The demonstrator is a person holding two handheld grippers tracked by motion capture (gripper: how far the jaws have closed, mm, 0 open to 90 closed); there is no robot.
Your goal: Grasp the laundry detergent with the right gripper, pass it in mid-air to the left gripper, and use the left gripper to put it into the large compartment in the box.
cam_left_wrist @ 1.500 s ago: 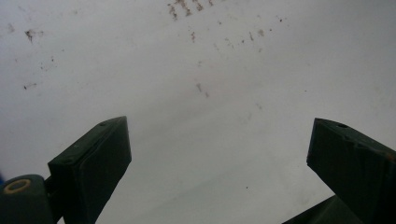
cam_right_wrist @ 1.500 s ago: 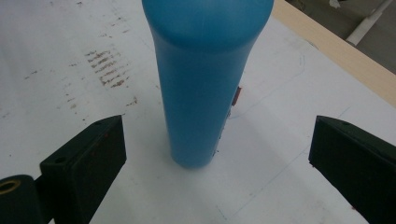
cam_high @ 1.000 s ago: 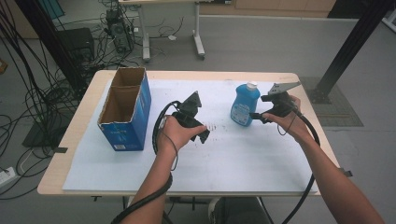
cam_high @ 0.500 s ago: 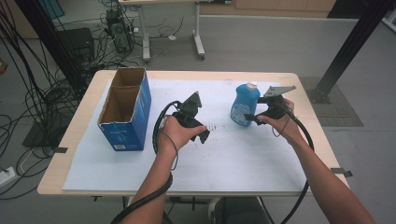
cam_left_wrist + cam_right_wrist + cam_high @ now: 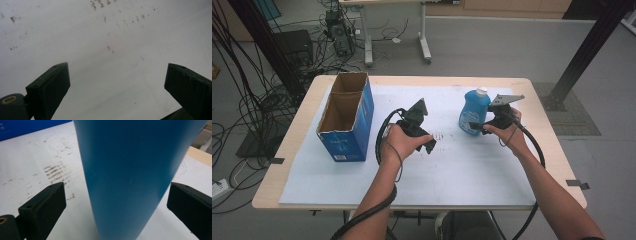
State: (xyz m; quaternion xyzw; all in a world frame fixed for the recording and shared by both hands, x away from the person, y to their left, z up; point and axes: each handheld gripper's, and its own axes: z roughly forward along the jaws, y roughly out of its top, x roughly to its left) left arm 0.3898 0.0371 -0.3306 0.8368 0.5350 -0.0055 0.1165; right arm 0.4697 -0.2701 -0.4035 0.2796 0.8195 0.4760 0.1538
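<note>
A blue bottle with a white cap stands upright on the white sheet at the right of the table. My right gripper is open at its base, jaws on either side of the blue bottle and clear of it; the right gripper has gaps on both sides. My left gripper is held low over the middle of the sheet, pointing down at it. Seen from its own camera, the left gripper is open with nothing between the jaws, just stained white sheet.
An open blue cardboard box stands at the left of the table. The white sheet covers most of the wooden tabletop. Cables and a table leg lie on the floor beyond the far edge.
My right gripper has moved left toward the bottle until its jaws straddle the base. The left gripper has stayed in place.
</note>
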